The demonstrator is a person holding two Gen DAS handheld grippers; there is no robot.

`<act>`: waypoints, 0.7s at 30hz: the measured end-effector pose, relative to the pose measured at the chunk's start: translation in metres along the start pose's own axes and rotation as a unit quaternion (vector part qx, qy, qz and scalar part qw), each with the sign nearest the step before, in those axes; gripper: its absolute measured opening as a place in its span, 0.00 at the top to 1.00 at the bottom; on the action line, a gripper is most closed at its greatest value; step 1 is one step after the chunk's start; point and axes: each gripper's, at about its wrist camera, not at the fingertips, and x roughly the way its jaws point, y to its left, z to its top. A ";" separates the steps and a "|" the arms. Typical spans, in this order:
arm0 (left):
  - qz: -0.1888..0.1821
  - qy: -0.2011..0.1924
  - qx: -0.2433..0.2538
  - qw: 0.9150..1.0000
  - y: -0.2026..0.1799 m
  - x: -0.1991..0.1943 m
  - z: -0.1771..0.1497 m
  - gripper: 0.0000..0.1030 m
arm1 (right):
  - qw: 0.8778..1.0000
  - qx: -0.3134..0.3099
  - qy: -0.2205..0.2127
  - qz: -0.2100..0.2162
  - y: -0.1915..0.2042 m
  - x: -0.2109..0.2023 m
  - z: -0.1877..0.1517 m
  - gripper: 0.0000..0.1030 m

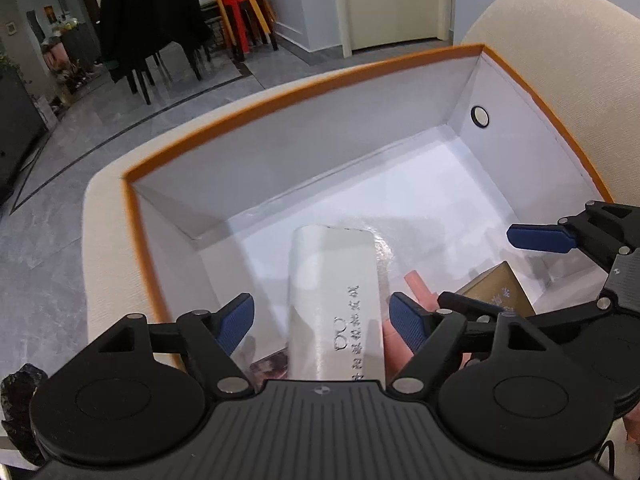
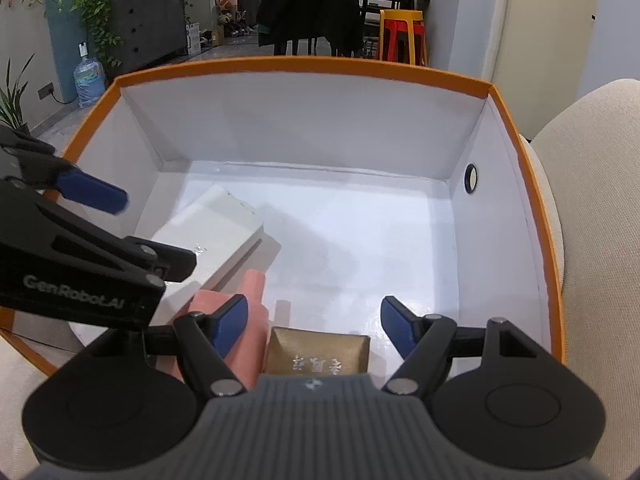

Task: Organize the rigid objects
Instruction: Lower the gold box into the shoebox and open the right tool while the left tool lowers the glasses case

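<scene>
both claws hang spread over the orange-rimmed box [image 2: 304, 65]: left claw [image 1: 322, 320] straddling the white box [image 1: 336, 300] without pinching it, right claw [image 2: 314, 326] above the gold box [image 2: 318, 354], a pink block [image 2: 244, 320] between. likely placing; next, lift clear. beyond, bare white floor.

Bright, even — fisheye-warped edges

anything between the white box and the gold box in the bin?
Yes, a pink box lies between the white box and the gold box on the orange bin floor. Clearest in the right wrist view.
</scene>
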 end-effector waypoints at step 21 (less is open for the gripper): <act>0.006 -0.020 -0.004 1.000 -0.005 -0.060 -0.037 0.12 | 0.999 0.014 -0.052 0.007 -0.014 -0.049 0.008 0.29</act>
